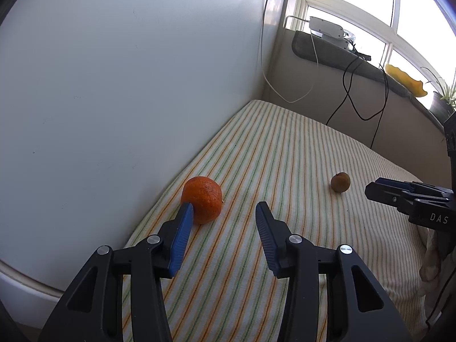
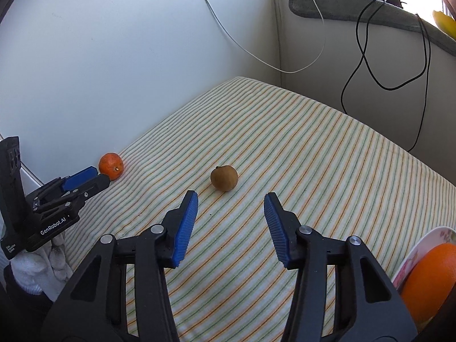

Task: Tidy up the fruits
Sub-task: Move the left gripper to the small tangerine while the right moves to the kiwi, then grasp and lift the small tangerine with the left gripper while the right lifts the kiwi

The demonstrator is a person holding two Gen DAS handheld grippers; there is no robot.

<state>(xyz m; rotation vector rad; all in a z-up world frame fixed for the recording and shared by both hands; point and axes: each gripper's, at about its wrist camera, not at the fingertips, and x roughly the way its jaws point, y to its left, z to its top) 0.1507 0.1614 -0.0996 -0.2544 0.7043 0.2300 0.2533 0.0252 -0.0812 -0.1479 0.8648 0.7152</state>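
Here the striped cloth (image 2: 313, 148) carries two loose fruits: an orange mandarin (image 1: 203, 203) close to its left edge by the white wall (image 1: 114, 85), and a small brown fruit (image 2: 224, 177) near the middle. The left gripper (image 1: 225, 213) has its jaws apart, empty, one blue pad just before the mandarin. The right gripper (image 2: 231, 203) stands parted too, just short of the brown fruit. A plate (image 2: 421, 245) with an orange (image 2: 430, 279) sits at the cloth's right edge.

Window (image 1: 356, 8) daylight glares; fisheye edges bend darkly.
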